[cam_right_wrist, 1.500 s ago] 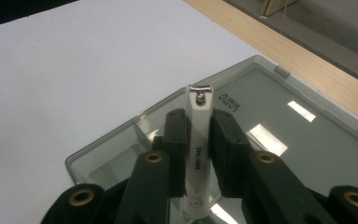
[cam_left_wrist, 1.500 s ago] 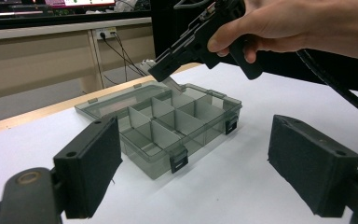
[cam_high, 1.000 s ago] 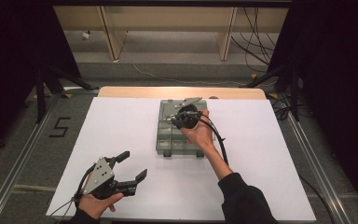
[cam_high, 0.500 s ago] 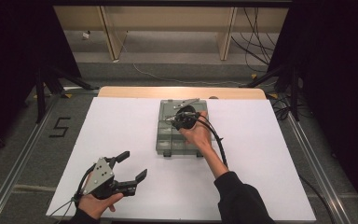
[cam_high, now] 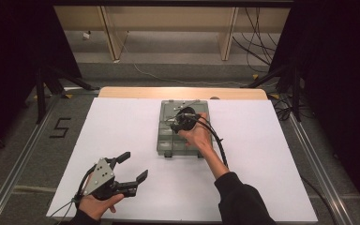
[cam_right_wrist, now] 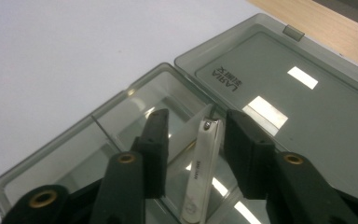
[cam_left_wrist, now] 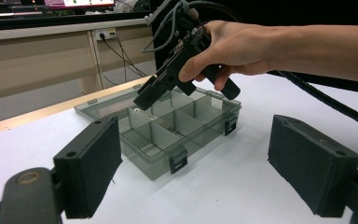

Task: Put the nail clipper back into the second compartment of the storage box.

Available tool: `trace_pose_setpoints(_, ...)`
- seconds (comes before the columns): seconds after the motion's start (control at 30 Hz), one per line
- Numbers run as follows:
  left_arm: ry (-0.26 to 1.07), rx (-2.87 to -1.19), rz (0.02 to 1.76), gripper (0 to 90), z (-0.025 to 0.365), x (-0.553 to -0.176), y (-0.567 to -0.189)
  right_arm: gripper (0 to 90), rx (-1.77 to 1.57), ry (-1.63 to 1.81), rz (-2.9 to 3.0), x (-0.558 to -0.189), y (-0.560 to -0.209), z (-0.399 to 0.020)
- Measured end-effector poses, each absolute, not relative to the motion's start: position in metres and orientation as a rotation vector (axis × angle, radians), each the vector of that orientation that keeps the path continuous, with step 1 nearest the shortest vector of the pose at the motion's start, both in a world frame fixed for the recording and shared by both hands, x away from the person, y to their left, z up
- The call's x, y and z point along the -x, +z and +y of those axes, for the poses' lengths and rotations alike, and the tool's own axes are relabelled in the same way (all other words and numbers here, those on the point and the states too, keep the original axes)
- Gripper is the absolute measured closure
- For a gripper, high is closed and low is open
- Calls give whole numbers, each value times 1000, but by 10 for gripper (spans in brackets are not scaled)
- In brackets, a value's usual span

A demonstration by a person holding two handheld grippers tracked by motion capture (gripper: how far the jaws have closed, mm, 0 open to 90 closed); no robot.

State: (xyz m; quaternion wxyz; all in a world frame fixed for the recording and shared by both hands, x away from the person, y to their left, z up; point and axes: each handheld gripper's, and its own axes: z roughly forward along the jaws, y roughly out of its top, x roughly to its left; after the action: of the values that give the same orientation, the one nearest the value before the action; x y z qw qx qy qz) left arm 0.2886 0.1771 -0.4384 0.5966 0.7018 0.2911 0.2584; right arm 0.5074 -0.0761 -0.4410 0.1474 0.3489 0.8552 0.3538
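A smoky grey compartment box (cam_high: 161,140) lies with its lid (cam_high: 183,105) open at the middle of the white table. My right gripper (cam_high: 176,123) points down into one of its far compartments. Its jaws have just been opening, and a silver nail clipper (cam_right_wrist: 204,163) lies between them in the compartment, clear of both pads. In the right gripper view the gripper (cam_right_wrist: 196,140) stands open over the box's divider, next to the lid (cam_right_wrist: 298,107). My left gripper (cam_high: 133,165) rests open and empty at the near left, aimed at the box (cam_left_wrist: 149,165) and the right gripper (cam_left_wrist: 144,100).
White paper (cam_high: 122,126) covers the table, with a strip of bare wood (cam_high: 136,91) along its far edge. The right gripper's black cable (cam_high: 218,143) trails back along the forearm. Dark stands and cables sit on the floor beyond the table.
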Motion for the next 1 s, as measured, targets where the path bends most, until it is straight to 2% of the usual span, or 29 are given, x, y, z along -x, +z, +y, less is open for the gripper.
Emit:
trace_pose_setpoints(0.1, 599, -1630, 675, 166, 177, -289, -439, 548, -987, 1035, 2459, -506, -439, -76)
trace_pose_setpoints(0.23, 600, -1631, 676, 166, 177, -289, -439, 460, -963, 1043, 2470, -501, -434, -76)
trace_pose_setpoints(0.47, 600, -1632, 679, 166, 177, -289, -439, 396, -913, 1062, 2464, -493, -421, -80)
trace_pose_setpoints(1.0, 602, -1633, 678, 166, 177, -289, -439, 321, -822, 1084, 2448, -469, -404, -88)
